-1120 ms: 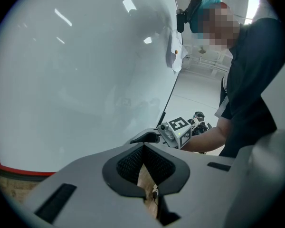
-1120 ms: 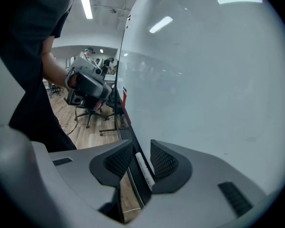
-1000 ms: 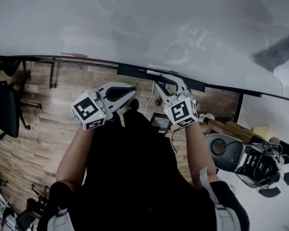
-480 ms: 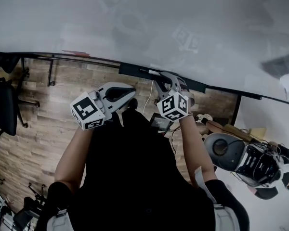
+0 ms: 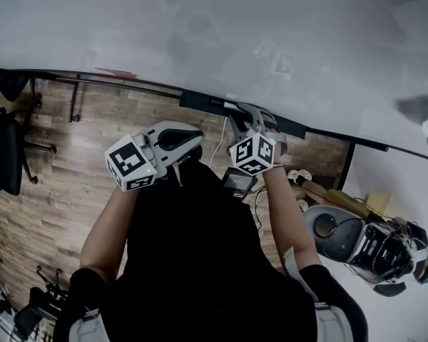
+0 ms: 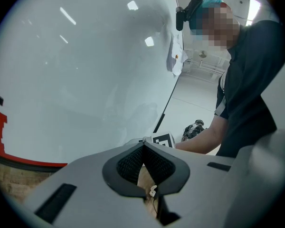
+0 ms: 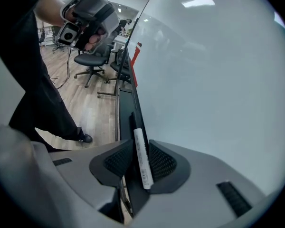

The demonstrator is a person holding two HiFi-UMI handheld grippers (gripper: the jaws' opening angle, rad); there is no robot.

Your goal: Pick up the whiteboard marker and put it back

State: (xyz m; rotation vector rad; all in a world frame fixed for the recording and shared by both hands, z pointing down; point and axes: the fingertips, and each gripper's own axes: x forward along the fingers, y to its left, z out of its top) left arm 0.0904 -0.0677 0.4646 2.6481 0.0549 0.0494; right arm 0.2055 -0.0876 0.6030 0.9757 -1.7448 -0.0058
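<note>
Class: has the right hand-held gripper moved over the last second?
Yes: the right hand-held gripper shifted left along the black tray.

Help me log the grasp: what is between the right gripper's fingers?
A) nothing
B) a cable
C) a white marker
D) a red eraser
C: the right gripper view shows the fingers of the right gripper closed on the white marker.

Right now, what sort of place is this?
Most likely an office or meeting room: a large whiteboard with a tray under it, a marker in the right hand-held gripper, and rolling chairs on wood flooring.
</note>
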